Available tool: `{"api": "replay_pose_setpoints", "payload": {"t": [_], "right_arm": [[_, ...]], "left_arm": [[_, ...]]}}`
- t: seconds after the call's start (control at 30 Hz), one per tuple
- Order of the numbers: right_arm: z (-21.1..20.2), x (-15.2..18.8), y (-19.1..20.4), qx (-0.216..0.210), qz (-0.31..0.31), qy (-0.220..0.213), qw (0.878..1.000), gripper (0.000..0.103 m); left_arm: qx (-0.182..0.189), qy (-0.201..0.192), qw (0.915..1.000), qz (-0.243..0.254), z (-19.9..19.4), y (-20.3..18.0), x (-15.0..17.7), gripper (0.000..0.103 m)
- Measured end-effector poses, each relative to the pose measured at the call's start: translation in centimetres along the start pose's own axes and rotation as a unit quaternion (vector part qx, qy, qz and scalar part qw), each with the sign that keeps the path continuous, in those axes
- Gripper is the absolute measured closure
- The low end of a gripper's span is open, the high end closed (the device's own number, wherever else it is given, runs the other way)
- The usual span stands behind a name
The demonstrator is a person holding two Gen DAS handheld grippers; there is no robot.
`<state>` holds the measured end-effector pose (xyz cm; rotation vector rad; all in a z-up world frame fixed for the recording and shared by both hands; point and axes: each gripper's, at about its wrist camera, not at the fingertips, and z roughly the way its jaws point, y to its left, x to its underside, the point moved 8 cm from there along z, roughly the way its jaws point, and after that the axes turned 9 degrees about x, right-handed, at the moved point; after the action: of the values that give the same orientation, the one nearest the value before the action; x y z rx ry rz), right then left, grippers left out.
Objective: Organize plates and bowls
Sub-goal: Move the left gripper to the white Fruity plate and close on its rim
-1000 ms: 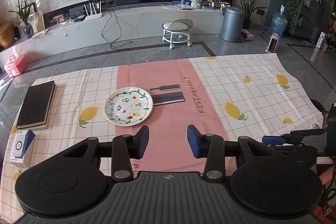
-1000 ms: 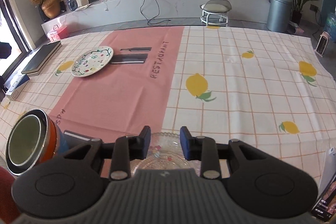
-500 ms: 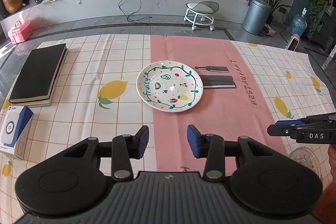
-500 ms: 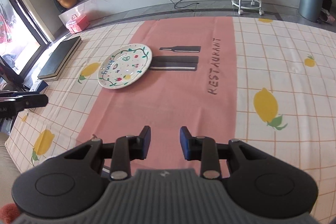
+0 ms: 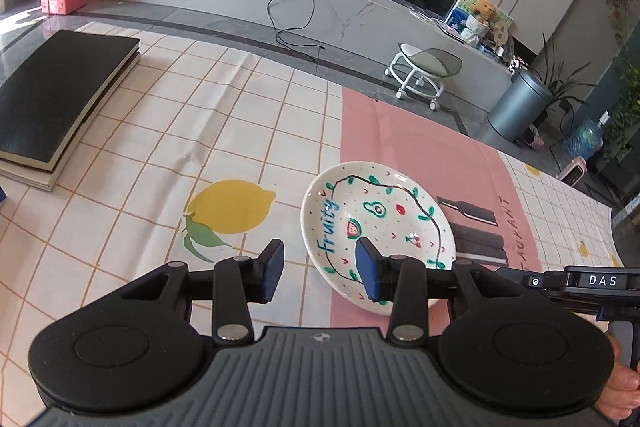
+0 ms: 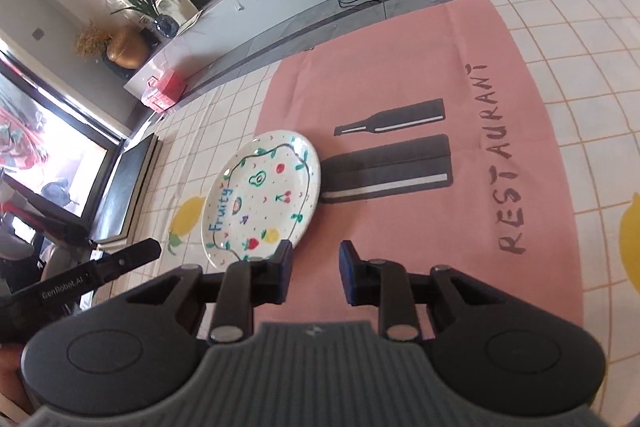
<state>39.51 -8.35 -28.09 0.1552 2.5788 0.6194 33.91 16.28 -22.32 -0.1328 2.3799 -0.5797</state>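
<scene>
Fingers [image 5: 276, 269] of the left gripper [image 5: 320, 271] gape wide above the round painted plate [image 5: 384, 223]; the right gripper [image 6: 314, 273] gapes too, beside it.

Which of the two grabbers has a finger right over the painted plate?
The left gripper: its right finger overlaps the plate. The right gripper has only a finger at the plate's edge.

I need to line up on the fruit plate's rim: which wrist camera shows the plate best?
The right wrist view: the fruit plate shows nearly whole, only its near edge behind a finger. In the left wrist view the plate is larger, but a finger pad covers its near rim.
</scene>
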Motion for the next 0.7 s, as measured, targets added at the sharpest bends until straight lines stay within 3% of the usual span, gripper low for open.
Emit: {"api": "replay_pose_setpoints", "payload": {"t": [0.07, 0.23, 0.43, 0.7], "right_arm": [[1.2, -0.6, 0.1, -0.008, 0.013, 0.001, 1.000, 0.085], [3.1, -1.7, 0.3, -0.017, 0.020, 0.001, 1.000, 0.085], [4.6, -1.8, -0.5, -0.024, 0.039, 0.010, 0.999, 0.085], [6.0, -2.1, -0.8, -0.051, 0.078, 0.014, 0.996, 0.089]], "left_arm": [[0.008, -0.003, 0.9998, -0.019, 0.9, 0.8, -0.1, 0.064], [0.027, -0.010, 0.9981, -0.055, 2.6, 2.3, -0.4, 0.065], [0.040, -0.014, 0.9964, -0.074, 4.0, 2.6, -0.2, 0.069], [0.050, -0.028, 0.9937, -0.096, 4.9, 3.1, -0.3, 0.082]]}}
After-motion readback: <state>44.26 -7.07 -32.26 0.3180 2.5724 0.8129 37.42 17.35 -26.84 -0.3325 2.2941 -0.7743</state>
